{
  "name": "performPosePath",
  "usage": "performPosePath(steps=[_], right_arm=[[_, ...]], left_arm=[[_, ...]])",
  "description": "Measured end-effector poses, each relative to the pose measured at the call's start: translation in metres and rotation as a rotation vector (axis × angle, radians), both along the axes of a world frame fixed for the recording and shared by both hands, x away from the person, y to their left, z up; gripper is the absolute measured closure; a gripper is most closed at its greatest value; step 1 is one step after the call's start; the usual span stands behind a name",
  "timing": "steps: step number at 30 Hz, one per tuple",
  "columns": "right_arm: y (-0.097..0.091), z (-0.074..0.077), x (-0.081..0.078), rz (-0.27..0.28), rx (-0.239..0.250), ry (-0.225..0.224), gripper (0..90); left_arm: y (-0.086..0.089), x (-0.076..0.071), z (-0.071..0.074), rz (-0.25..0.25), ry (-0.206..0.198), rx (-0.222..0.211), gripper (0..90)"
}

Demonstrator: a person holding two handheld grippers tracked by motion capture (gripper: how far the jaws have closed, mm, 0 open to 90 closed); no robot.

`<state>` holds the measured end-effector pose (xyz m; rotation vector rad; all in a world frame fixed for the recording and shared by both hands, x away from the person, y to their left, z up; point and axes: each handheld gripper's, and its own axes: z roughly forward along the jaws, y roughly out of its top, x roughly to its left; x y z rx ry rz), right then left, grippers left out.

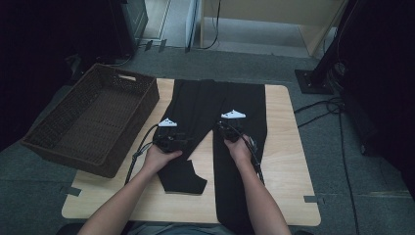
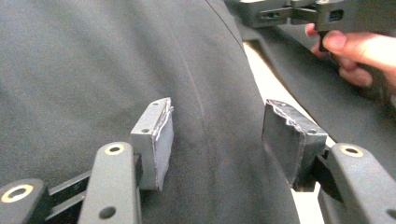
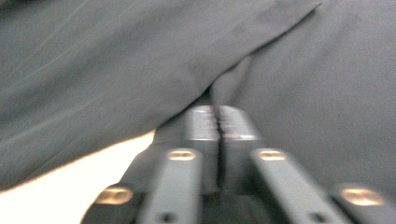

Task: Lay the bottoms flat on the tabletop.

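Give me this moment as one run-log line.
item: black fabric trousers flat on table | left gripper: open over a leg | right gripper: shut at the crotch | wicker basket: empty

Count on the desk
One pair of black trousers [image 1: 215, 112] under two grippers, left gripper [image 1: 172, 141] and right gripper [image 1: 230, 132]; one brown wicker basket [image 1: 51, 132] beyond the left gripper; one desk [image 1: 286, 166].

The left gripper [image 2: 215, 140] hangs low over black trousers [image 2: 93, 70], its two grey pads [image 2: 156, 140] standing apart with the cloth lying flat and unpinched between them. A seam runs up the fabric between the jaws. To the right a strip of pale table [image 2: 275, 77] shows between the two trouser legs. At the top right a hand [image 2: 355, 53] holds the other gripper [image 2: 299, 14] over the far leg
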<state>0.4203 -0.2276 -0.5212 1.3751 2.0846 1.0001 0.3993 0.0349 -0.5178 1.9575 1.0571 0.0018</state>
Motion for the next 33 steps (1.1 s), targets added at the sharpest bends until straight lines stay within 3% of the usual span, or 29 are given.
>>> performPosePath(steps=[2, 6, 9, 12, 20, 24, 26, 32, 33], right_arm=[[-0.001, 0.0, -0.005, -0.001, 0.001, 0.003, 89.9], [-0.006, 0.0, -0.024, 0.013, 0.04, 0.018, 90.0], [-0.008, 0.0, -0.044, 0.044, 0.038, 0.019, 90.0], [-0.008, 0.0, -0.064, 0.076, 0.055, 0.034, 90.0], [-0.001, 0.003, -0.109, 0.177, 0.042, 0.061, 90.0], [0.002, 0.003, -0.124, 0.201, 0.054, 0.074, 90.0], [0.002, 0.002, -0.128, 0.208, 0.049, 0.066, 89.7], [0.001, 0.002, -0.128, 0.196, 0.063, 0.069, 86.7], [0.001, 0.002, -0.127, 0.197, 0.062, 0.072, 86.3]], left_arm=[[-0.001, 0.007, 0.005, 0.006, 0.028, 0.009, 41.0], [-0.005, 0.024, 0.017, 0.018, 0.001, 0.008, 40.2], [-0.012, 0.038, 0.021, 0.024, -0.005, 0.039, 38.9], [-0.02, 0.048, 0.02, 0.036, -0.006, 0.047, 38.6], [-0.038, 0.066, 0.007, 0.046, 0.003, 0.079, 37.2], [-0.042, 0.06, 0.001, 0.034, -0.089, 0.108, 37.6], [-0.043, 0.056, 0.0, 0.025, -0.131, 0.138, 46.5], [-0.043, 0.052, 0.0, 0.001, -0.115, 0.161, 87.2], [-0.042, 0.051, 0.0, -0.003, -0.1, 0.155, 89.9]])
